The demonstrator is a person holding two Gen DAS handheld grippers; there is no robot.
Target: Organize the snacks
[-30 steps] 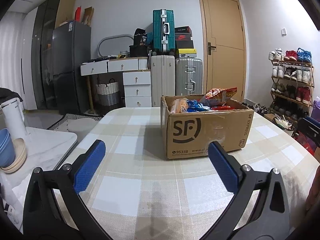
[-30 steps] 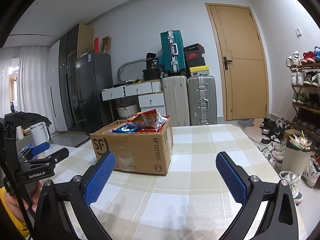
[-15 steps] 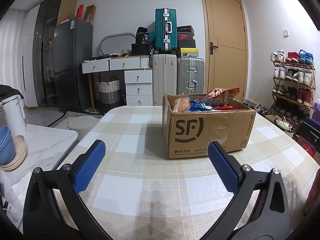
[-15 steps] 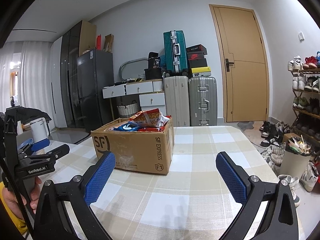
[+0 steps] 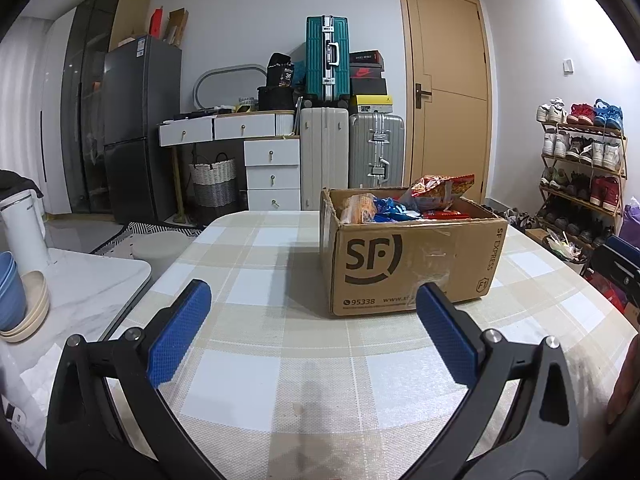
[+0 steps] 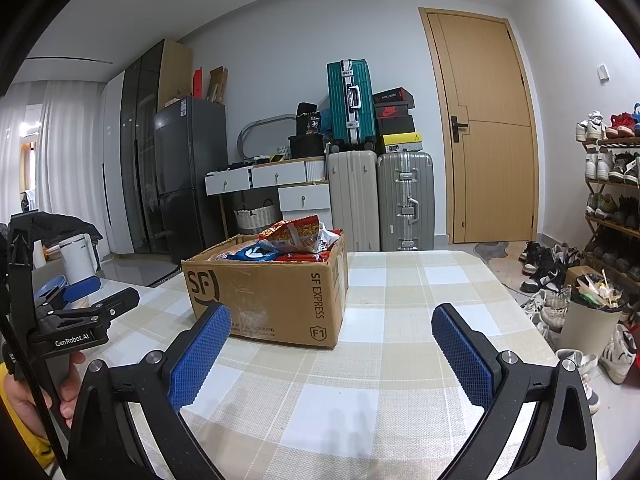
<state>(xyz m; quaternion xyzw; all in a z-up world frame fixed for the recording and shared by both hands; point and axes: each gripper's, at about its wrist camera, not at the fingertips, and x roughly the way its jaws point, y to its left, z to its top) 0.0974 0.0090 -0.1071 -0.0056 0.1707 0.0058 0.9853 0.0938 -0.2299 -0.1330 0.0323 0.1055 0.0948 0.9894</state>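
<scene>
Closest in, the left gripper (image 5: 312,322) hangs over the checked tablecloth (image 5: 280,352) with its blue pads (image 5: 178,338) spread wide and nothing between them. The right gripper (image 6: 330,346) is the same: wide open, empty, blue pads (image 6: 460,354) well apart. From the right wrist view, a hand (image 6: 44,392) at about nine o'clock holds the other gripper's black handle.

Just past the pads, at roughly one o'clock from the left gripper and eleven o'clock from the right, sits a brown cardboard box (image 5: 412,264) on the table, printed with a big dark "SF" logo and "SF EXPRESS" on its side. Its top is open and it is heaped with snack bags (image 5: 440,190): an orange-red crinkled packet riding highest, blue wrappers and a red one beneath.

Further back, at twelve o'clock, stand suitcases (image 5: 374,154) against the wall, and a wooden door (image 5: 446,92) beside them.
</scene>
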